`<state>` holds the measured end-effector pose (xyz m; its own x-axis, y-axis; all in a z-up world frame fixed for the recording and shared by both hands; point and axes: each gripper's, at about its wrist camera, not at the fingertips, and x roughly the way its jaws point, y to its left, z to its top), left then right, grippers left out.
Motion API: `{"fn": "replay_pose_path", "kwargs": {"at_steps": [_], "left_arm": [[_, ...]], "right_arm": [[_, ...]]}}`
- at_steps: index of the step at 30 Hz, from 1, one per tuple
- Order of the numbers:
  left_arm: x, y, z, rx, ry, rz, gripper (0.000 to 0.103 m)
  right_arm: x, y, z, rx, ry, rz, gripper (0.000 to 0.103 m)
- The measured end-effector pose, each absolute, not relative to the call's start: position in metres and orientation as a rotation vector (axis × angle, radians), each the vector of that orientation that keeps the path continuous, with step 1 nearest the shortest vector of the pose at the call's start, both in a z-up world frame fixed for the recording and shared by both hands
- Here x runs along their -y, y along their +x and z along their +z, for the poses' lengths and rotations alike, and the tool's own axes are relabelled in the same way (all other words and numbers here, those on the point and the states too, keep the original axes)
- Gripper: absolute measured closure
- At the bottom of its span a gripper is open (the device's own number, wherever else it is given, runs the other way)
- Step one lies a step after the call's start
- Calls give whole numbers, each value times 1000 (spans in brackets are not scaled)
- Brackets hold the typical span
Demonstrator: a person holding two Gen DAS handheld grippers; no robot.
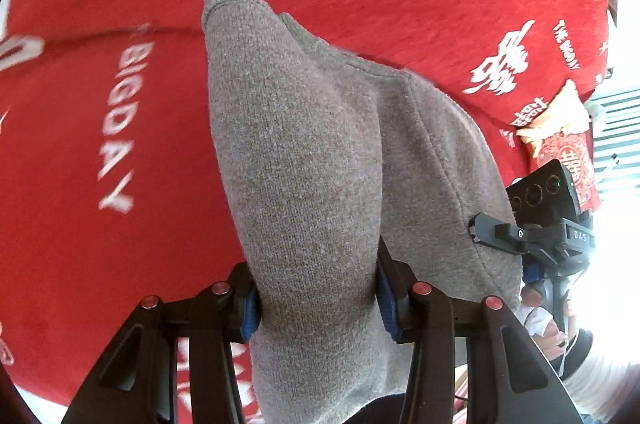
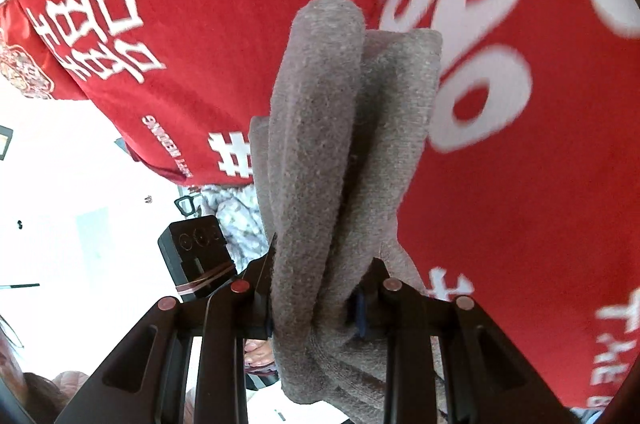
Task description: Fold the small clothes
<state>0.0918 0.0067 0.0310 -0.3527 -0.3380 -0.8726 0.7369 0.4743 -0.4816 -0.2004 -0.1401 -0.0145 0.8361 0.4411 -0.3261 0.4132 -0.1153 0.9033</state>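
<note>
A grey knitted garment point(image 1: 304, 160) hangs lifted above the red cloth point(image 1: 120, 244). My left gripper point(image 1: 318, 304) is shut on a thick bunch of it, blue pads pressing both sides. The knit stretches up to a ribbed edge point(image 1: 224, 0) and off to the right. In the right wrist view the same grey garment point(image 2: 332, 144) is gathered in folds, and my right gripper point(image 2: 314, 312) is shut on the bunch. The other gripper's black camera body shows at the right of the left view point(image 1: 544, 200) and at the left of the right view point(image 2: 196, 248).
A red cloth with white lettering point(image 2: 160, 24) covers the surface under both grippers. A red and gold cushion point(image 1: 564, 132) sits at its right edge. A person's hand point(image 1: 540, 320) and white sleeve hold the right gripper. Bright floor point(image 2: 80, 204) lies beyond the cloth edge.
</note>
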Motion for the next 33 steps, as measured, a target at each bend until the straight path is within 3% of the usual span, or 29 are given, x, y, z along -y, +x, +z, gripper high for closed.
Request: {"fn": "replay_pose_path", "kwargs": {"at_steps": [9, 12, 14, 15, 17, 22, 25, 29, 33], "left_arm": [[-61, 113, -14, -1605, 418, -1026, 55], [-76, 126, -5, -1554, 418, -997, 55], [-84, 138, 3, -1533, 363, -989, 55], [-85, 142, 7, -1517, 354, -974, 55], [-87, 147, 9, -1481, 381, -946, 55], [-75, 133, -17, -1462, 496, -898, 55], [-76, 126, -30, -1463, 490, -887, 55], [-75, 119, -27, -1423, 521, -861, 55], [-80, 120, -14, -1407, 562, -851, 55]], "right_arm": [[96, -165, -45, -835, 1710, -57, 71], [98, -155, -36, -926, 1617, -121, 60], [103, -155, -34, -933, 1611, -137, 58], [105, -154, -31, -939, 1594, -150, 59], [108, -150, -18, -985, 1480, -208, 77], [105, -139, -5, -1153, 1158, -315, 80], [103, -143, -26, -1290, 988, -405, 80], [107, -153, -28, -1278, 1002, -458, 80], [110, -177, -20, -1264, 1052, -515, 67]]}}
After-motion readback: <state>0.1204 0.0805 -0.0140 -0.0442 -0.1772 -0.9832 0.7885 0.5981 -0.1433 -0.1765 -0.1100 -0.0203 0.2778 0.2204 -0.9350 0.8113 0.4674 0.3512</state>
